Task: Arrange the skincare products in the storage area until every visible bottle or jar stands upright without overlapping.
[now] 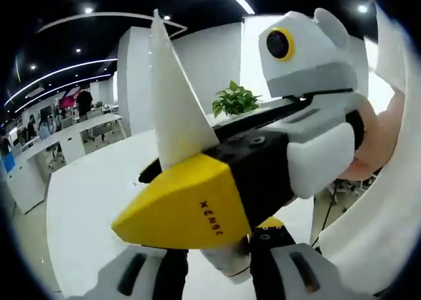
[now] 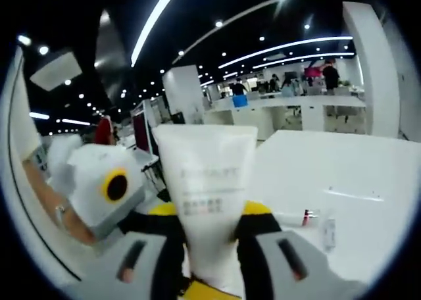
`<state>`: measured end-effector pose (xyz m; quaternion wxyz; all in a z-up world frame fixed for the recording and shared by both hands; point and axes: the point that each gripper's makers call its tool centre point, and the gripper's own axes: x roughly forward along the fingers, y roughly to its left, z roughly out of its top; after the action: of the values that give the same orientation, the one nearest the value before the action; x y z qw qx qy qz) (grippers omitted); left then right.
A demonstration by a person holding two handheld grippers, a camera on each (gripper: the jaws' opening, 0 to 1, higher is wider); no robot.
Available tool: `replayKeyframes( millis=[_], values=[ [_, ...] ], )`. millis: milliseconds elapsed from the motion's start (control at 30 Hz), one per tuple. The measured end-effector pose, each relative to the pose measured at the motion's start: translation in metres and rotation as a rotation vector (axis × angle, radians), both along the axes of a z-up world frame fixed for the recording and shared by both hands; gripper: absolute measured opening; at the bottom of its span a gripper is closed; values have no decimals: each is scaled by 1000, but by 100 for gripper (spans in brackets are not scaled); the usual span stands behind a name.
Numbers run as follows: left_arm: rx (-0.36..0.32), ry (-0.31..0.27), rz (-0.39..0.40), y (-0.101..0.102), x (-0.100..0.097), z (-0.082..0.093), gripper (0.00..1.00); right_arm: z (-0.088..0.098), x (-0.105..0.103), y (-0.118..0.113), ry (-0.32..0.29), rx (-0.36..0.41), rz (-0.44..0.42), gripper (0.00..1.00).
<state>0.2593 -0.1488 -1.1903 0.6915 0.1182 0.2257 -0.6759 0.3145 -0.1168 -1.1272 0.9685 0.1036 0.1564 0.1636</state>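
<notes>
A white squeeze tube (image 2: 207,181) with grey print stands up between the yellow-tipped jaws of my right gripper (image 2: 210,211), which is shut on it. In the left gripper view the same tube (image 1: 172,96) shows edge-on, its flat end pointing up out of the right gripper's big yellow jaw (image 1: 187,208). The tube's white lower end (image 1: 227,260) sits pinched between the black fingers of my left gripper (image 1: 227,247), which is shut on it. The left gripper's white body (image 2: 99,188) shows at the left of the right gripper view.
The white table (image 2: 342,162) stretches ahead. On it lie a small red-capped item (image 2: 299,216) and a small clear bottle (image 2: 329,233). A potted plant (image 1: 233,101) stands at the table's far edge. A hand (image 1: 375,142) holds the right gripper. Desks and people are far behind.
</notes>
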Motion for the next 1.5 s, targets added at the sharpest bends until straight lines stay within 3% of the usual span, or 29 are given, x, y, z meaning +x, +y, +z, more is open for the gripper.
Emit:
replayKeyframes(
  millis=[33,267,467,800,1067,1267,1500],
  values=[
    [14,28,6,2,1,0,32,0,0,1,1,6,1,29],
    [-4,-18,12,9,17,5,24,5,2,-1,-1,66,9,34],
    [-15,47,-27,8,8,5,19,5,-4,0,-1,88,33,35],
    [-44,137,-82,6,-9,7,17,6,-22,1,-6,134,156,33],
    [-110,207,-192,7,-24,19,17,17,-35,2,-31,156,274,32],
    [-127,225,-248,6,-33,23,17,16,-46,4,-13,89,405,30],
    [-140,233,-306,5,-42,27,17,25,-55,3,-23,139,480,27]
  ],
)
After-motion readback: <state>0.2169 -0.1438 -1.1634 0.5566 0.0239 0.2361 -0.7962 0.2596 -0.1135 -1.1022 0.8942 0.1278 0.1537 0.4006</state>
